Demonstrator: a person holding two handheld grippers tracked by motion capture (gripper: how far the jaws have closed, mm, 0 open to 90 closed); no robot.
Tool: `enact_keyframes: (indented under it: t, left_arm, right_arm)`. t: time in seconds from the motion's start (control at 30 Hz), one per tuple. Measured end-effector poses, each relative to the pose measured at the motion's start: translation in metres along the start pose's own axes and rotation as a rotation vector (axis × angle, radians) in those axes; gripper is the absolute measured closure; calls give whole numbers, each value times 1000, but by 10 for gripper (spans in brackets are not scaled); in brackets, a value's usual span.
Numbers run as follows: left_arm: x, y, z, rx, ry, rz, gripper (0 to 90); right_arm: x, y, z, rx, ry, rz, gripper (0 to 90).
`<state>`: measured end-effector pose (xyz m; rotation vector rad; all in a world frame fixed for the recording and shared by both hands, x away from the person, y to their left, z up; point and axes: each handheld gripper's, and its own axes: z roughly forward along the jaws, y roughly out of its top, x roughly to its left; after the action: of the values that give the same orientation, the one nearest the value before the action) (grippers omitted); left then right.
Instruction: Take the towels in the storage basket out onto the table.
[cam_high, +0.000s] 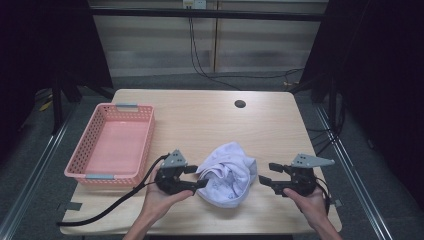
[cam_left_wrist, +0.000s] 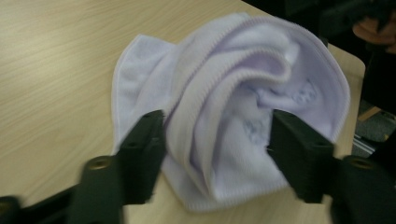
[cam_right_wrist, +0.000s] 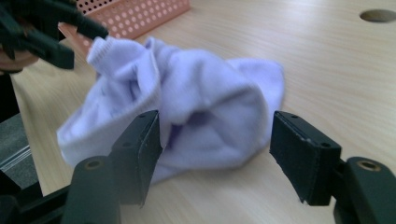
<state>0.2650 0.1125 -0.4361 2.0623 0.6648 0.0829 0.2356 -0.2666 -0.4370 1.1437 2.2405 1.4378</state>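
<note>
as a crumpled cloth (cam_high: 227, 174) lies on the table (cam_high: 200, 120), the left gripper (cam_high: 198, 176) apparently straddles its edge unclamped; the right gripper (cam_high: 267, 173) gapes beside it.

One white cloth (cam_high: 227, 173), one pink basket (cam_high: 116, 142), one table (cam_high: 210, 117) and two grippers: left (cam_high: 196, 176), right (cam_high: 265, 173)

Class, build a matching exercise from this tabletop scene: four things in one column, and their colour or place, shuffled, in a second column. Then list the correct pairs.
Things:
1. basket
2. cloth
3. round hole
4. left gripper

Descriptions:
A. white, crumpled between the two grippers
B. pink, at the table's left edge
C. black, jaws at the cloth's left side
D. dark, in the tabletop's far part

Pairs: 1-B, 2-A, 3-D, 4-C
</note>
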Motion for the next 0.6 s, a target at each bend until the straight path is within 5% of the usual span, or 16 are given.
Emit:
enact_keyframes:
  t: [0.1, 0.17, 0.33, 0.4, 0.5, 0.57, 0.6]
  left_arm:
    - [-4, -12, -10, -5, 15, -15, 564]
    - [-9, -17, -8, -9, -17, -29, 612]
    - [-2, -2, 11, -24, -14, -15, 449]
    - [2, 8, 22, -24, -24, -14, 350]
    - [-2, 20, 41, -19, -21, 29, 348]
    - [-7, 23, 52, -18, -30, 32, 405]
    - [-8, 24, 56, -34, -24, 37, 599]
  right_arm:
    - [3, 13, 13, -4, 13, -19, 373]
    - [7, 27, 27, -9, 42, -24, 406]
    - [14, 39, 48, -12, 91, -25, 428]
    - [19, 39, 65, 43, 94, -53, 439]
    - [20, 37, 76, 74, 90, -46, 511]
    - [21, 36, 78, 85, 80, -55, 531]
    - [21, 35, 78, 89, 75, -53, 633]
